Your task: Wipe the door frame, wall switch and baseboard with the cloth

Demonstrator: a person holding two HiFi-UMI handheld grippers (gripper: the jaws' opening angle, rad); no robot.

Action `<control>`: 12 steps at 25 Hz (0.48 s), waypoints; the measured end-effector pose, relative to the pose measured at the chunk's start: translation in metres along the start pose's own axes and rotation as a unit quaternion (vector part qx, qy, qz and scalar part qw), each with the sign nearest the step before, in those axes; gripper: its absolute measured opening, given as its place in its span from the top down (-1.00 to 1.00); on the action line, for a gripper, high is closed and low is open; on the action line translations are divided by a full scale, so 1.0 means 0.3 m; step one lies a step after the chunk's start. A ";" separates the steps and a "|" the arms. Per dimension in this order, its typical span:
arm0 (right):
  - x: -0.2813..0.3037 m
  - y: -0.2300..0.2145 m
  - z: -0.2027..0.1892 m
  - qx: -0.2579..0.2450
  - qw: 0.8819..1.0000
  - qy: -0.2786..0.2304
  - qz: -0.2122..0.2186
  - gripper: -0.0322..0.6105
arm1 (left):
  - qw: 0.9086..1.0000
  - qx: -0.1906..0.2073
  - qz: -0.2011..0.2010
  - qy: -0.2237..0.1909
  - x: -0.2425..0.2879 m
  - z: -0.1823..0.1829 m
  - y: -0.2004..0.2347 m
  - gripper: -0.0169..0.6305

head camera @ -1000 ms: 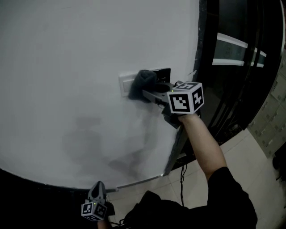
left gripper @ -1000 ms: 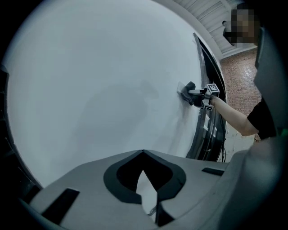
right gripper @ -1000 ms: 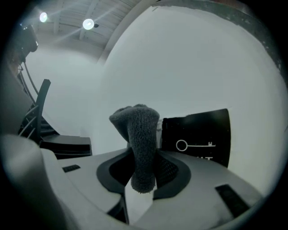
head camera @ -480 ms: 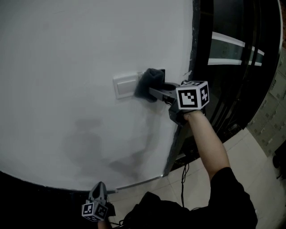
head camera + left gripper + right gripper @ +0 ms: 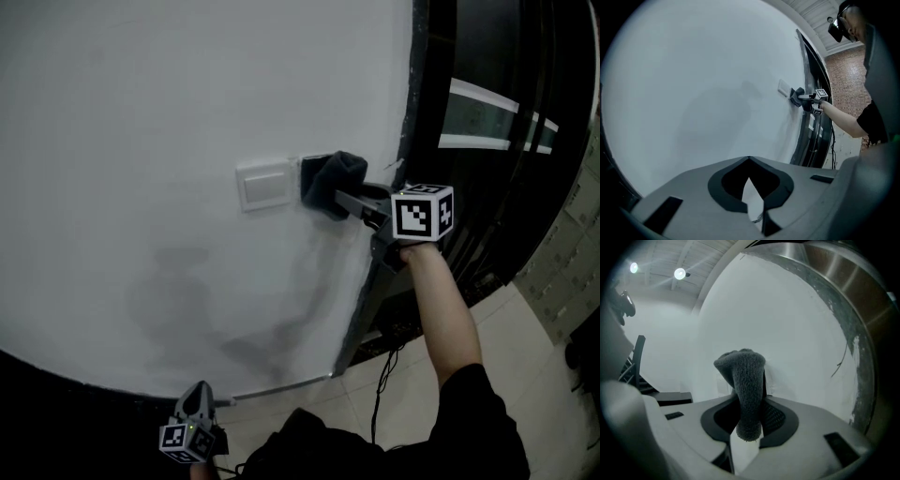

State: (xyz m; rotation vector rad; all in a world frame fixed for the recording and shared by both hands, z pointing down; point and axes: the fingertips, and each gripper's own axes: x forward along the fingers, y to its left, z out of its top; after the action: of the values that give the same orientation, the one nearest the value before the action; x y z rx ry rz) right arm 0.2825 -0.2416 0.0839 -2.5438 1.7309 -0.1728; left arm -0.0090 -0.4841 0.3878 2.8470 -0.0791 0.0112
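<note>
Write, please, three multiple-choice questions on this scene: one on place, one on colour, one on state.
1. Where is the cloth pressed? A) between the white switch and the door frame; B) on the baseboard; C) on the floor.
2. What colour is the cloth? A) white; B) dark grey; C) red.
3. The right gripper is: A) open and empty; B) shut on the cloth; C) out of view.
Key: 1 A, it sits there on the wall; 2 B, both views show dark grey; 3 B, its jaws pinch the cloth.

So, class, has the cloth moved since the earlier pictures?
Yes. The cloth in the right tool has slid right, off the white wall switch, toward the dark door frame.
</note>
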 end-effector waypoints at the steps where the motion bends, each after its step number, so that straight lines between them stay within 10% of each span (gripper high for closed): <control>1: -0.036 -0.019 0.010 0.000 1.000 -0.002 -0.002 0.60 | 1.000 0.008 0.003 0.003 0.002 0.009 -0.039 0.97; 12: -0.189 -0.100 0.013 -0.094 0.988 -0.009 -0.120 0.60 | 1.000 0.025 0.001 0.013 -0.014 -0.019 -0.136 0.97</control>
State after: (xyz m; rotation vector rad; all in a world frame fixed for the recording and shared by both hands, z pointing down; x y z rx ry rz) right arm 0.2900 -0.1779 0.0799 -2.8748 1.4967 0.0053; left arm -0.0109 -0.4433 0.3814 2.8954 -0.0773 0.0520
